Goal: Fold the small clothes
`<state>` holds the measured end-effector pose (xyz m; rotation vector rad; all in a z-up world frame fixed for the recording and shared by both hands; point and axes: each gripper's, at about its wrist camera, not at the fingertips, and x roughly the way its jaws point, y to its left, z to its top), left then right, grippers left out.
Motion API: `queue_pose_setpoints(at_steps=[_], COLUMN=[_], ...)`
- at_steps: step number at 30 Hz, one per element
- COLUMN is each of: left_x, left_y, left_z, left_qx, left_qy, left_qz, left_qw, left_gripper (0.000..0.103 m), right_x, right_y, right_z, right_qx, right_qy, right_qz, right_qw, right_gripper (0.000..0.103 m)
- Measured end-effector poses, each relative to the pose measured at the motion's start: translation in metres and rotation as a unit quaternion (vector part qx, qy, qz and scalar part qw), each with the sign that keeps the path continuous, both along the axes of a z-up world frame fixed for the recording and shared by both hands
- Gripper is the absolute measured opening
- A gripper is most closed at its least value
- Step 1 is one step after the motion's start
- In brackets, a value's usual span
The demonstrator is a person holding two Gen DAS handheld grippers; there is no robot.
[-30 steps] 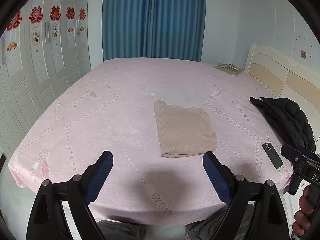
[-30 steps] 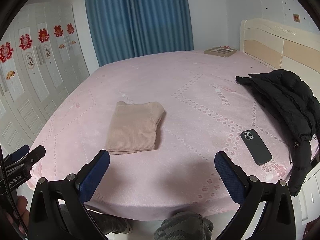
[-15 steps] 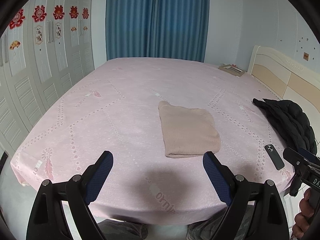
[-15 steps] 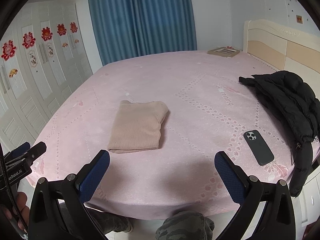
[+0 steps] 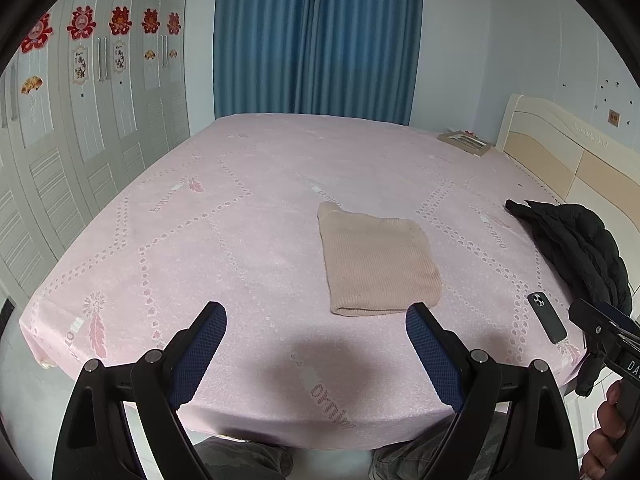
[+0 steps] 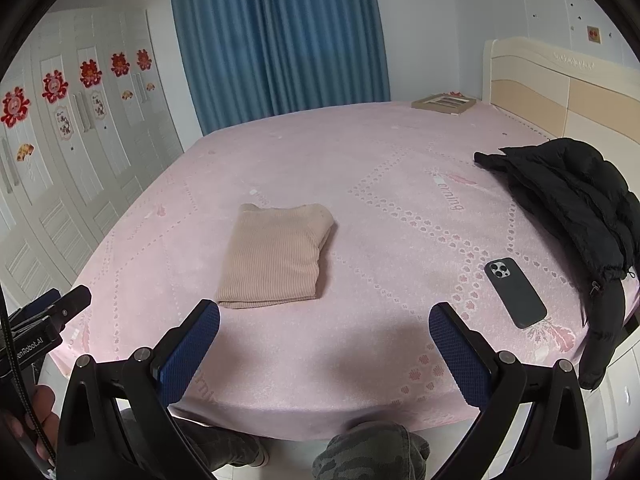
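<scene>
both tools, left tool (image 5: 316, 320) and right tool (image 6: 324, 320), hang wide and empty off the bed's (image 6: 380, 168) near edge, the beige knit (image 6: 276, 256) lying folded mid-bed, so i judge folding done and only retreat remaining.

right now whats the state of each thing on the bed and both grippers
sweater: folded, flat on the bed
jacket: crumpled, draped over the bed's edge
phone: face down, beside the jacket
frame: lying flat at the far corner
left gripper: open, empty
right gripper: open, empty
curtains: closed
</scene>
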<state>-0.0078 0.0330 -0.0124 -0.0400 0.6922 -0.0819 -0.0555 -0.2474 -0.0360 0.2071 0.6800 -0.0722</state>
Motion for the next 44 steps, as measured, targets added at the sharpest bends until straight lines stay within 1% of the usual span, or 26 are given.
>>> queue_pose_setpoints(at_steps=[19,23,42,44], left_x=[-0.004,-0.004,-0.002,-0.001], left_y=[-0.003,-0.004,0.002,0.001], left_z=[0.002,0.003,0.005,0.006], left_qx=[0.003,0.009,0.004,0.009], left_qy=[-0.007,-0.008,-0.012,-0.014], left_qz=[-0.002,-0.002,0.003,0.0], left_qw=[1.0,0.9999,0.9999,0.9999], left_gripper=[0.091,0.091,0.091,0.091], right_x=[-0.004,-0.006,-0.006,-0.005], right_y=[0.002,0.004,0.013,0.014], right_z=[0.004,0.005,0.007,0.007], right_qx=[-0.005,-0.003,-0.01,-0.011], right_qy=[-0.005,-0.007,-0.008,-0.009], right_qz=[0.002,0.002,0.007,0.008], right_qw=[1.0,1.0,1.0,1.0], right_gripper=[0.103,0.103,0.103,0.103])
